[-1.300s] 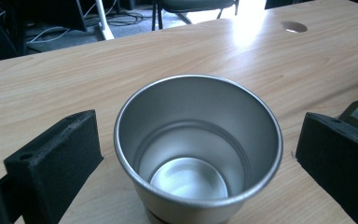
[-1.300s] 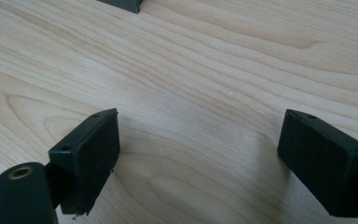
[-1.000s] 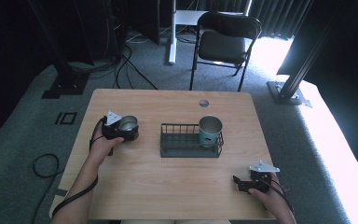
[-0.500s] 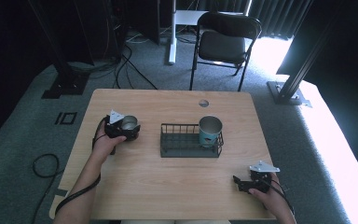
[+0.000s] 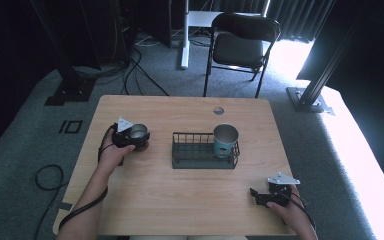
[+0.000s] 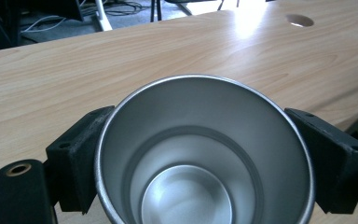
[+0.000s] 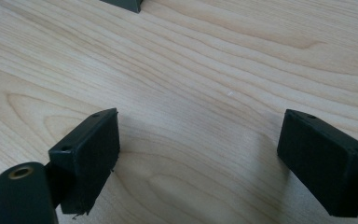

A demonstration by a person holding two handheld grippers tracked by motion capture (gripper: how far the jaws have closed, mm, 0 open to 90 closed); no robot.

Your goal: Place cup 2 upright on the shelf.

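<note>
A steel cup (image 5: 139,132) (image 6: 205,154) sits between the jaws of my left gripper (image 5: 139,139) (image 6: 205,158) at the table's left side; both jaws press its wall, and I look down into its empty inside. A second cup (image 5: 225,140), steel with a teal band, stands upright in the right end of a black wire basket (image 5: 190,159) at the table's middle. My right gripper (image 5: 260,196) (image 7: 200,158) rests low over bare wood near the front right, its jaws wide apart with nothing between them.
The wooden table (image 5: 180,200) has a round cable hole (image 5: 218,110) near its far edge. A black folding chair (image 5: 242,47) stands beyond the table. A corner of the basket (image 7: 123,4) shows at the top of the right gripper view.
My left gripper with the steel cup has shifted slightly toward the near side and right. The right gripper has stayed where it was.
</note>
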